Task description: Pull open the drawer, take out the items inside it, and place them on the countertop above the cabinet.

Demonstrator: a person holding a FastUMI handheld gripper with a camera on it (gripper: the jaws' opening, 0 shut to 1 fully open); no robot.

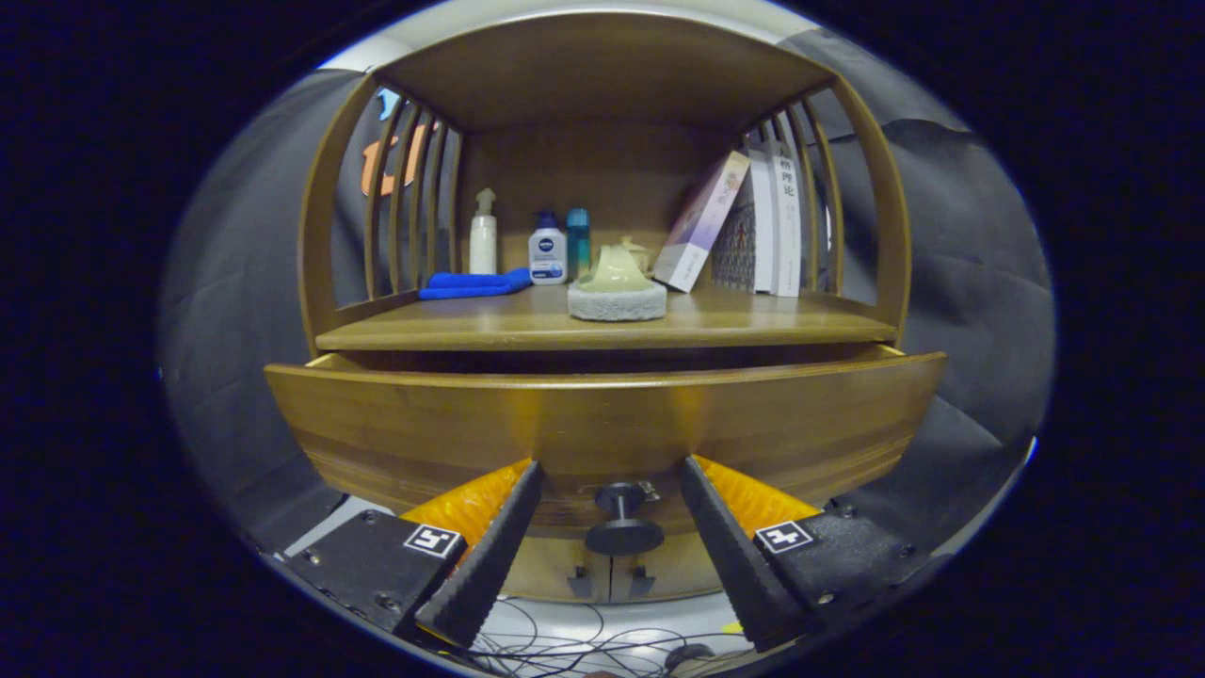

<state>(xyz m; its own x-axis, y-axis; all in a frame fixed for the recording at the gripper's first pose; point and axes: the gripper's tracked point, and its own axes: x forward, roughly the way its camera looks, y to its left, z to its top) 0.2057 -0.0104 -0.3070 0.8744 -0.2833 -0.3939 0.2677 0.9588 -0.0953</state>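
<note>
Right now my gripper (610, 527) sits low and level in front of the drawer (602, 424), fingers spread wide on either side of its knob (622, 520) and touching nothing (my guess: let go once the pull was done). Drawer front stands out from under the countertop (602, 325), so it looks open, but from this low angle I cannot tell what is inside; next move probably needs the hand raised above the front edge.
</note>
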